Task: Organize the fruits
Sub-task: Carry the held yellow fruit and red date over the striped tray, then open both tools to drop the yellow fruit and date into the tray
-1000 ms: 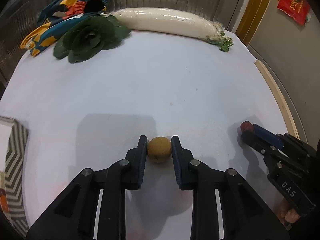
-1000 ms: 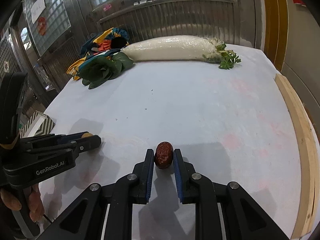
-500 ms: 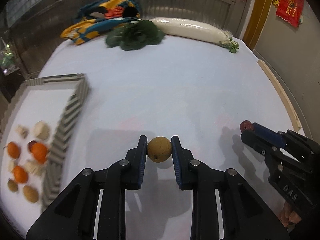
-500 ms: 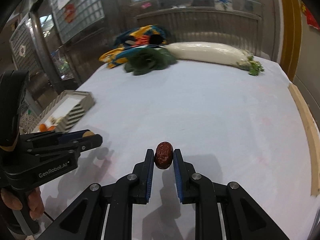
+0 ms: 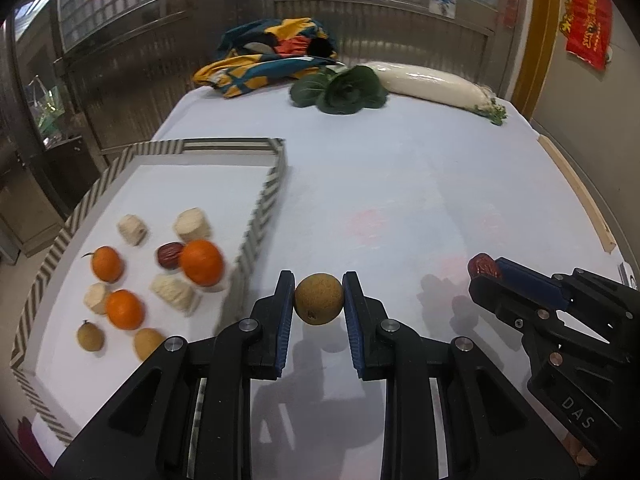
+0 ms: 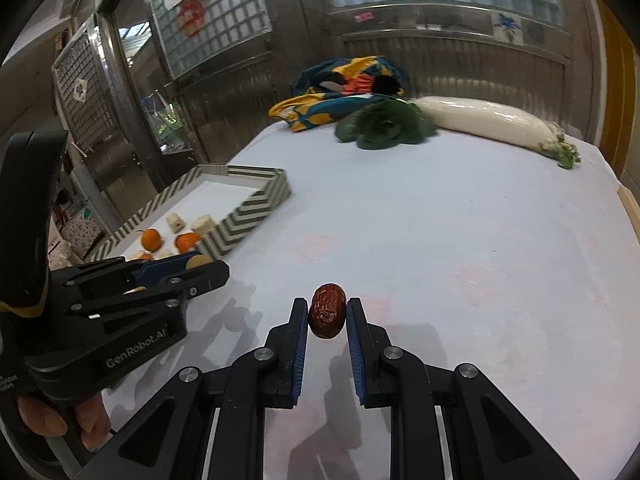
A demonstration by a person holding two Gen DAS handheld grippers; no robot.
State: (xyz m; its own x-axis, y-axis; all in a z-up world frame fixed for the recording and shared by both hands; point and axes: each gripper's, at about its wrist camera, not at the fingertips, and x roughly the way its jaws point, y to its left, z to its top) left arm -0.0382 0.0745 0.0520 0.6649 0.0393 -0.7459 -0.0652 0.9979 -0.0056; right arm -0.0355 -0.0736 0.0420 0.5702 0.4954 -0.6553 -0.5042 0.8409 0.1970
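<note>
My left gripper (image 5: 319, 300) is shut on a round tan longan (image 5: 319, 298), held above the white table just right of the striped tray (image 5: 262, 204). My right gripper (image 6: 327, 314) is shut on a wrinkled red date (image 6: 327, 315), also off the table. In the left wrist view the right gripper (image 5: 486, 270) shows at the right with the date (image 5: 482, 265) at its tip. In the right wrist view the left gripper (image 6: 200, 266) shows at the left, beside the tray (image 6: 240, 216). The tray holds oranges (image 5: 201, 262), a date (image 5: 169, 255), longans (image 5: 90, 335) and pale cut chunks (image 5: 193, 224).
At the table's far end lie a colourful cloth (image 5: 276, 52), a dark leafy green (image 5: 344, 90) and a long white radish (image 5: 434, 86). A wooden strip (image 5: 576, 192) runs along the right edge. A hand (image 6: 60, 420) grips the left tool's handle.
Both grippers have swung left together with their fruit still held. The striped tray with its fruit has come into view at the left, and the cloth, green and radish have shifted right and further off.
</note>
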